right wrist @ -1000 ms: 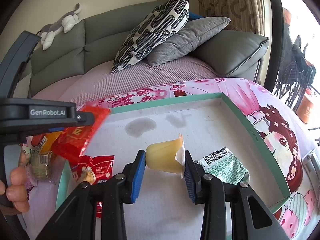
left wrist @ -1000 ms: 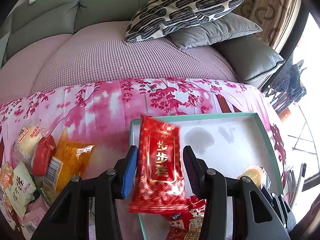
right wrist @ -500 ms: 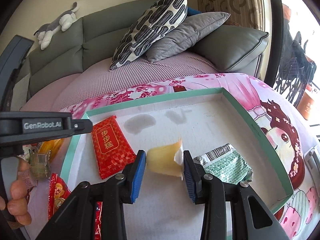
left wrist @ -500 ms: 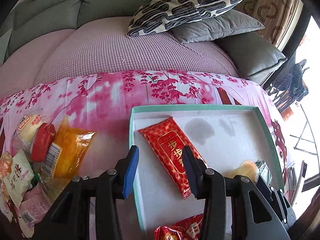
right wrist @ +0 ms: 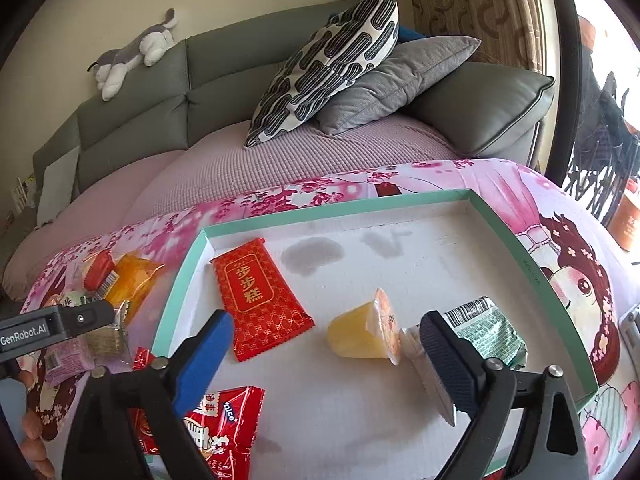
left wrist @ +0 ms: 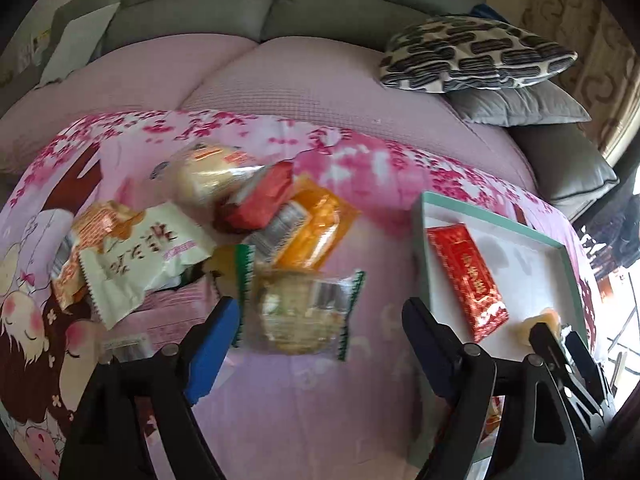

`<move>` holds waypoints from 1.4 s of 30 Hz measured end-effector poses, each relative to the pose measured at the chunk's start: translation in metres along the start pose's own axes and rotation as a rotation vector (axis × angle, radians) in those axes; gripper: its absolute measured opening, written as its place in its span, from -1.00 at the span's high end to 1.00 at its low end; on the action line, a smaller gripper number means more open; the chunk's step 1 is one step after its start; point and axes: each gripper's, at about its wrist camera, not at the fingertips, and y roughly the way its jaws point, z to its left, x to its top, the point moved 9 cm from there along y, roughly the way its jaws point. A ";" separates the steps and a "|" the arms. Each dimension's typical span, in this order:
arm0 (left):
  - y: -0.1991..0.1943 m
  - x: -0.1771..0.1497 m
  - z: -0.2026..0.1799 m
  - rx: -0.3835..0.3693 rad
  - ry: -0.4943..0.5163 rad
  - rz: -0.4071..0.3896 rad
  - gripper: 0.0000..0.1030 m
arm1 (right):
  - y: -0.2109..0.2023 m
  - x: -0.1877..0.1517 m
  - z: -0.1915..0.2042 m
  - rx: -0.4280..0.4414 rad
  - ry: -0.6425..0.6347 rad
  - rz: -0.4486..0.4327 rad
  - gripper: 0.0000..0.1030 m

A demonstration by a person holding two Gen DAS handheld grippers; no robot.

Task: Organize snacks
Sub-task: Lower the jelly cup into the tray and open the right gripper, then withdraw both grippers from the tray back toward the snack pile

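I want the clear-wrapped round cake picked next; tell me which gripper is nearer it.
Left. The left gripper hangs open right over the clear-wrapped cake in the snack pile; the right gripper stands open over the tray, at the jelly cup.

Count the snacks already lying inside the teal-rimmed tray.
4: red foil packet near its left wall, yellow jelly cup mid-tray, green wrapper to the right, red bag at the near-left edge. The grippers may hide more.
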 end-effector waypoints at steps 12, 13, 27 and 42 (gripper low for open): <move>-0.023 -0.014 0.077 0.087 -0.135 -0.078 -0.91 | -0.009 0.003 0.025 0.029 -0.042 -0.053 -1.00; -0.026 -0.014 0.081 0.088 -0.138 -0.092 -0.92 | -0.009 0.003 0.027 0.036 -0.041 -0.056 -1.00; -0.053 -0.006 0.106 0.094 -0.147 -0.180 -0.94 | -0.017 0.003 0.057 0.065 -0.043 -0.068 -1.00; -0.063 -0.009 0.142 0.132 -0.214 -0.180 -0.94 | -0.038 0.016 0.087 0.088 -0.055 -0.189 -1.00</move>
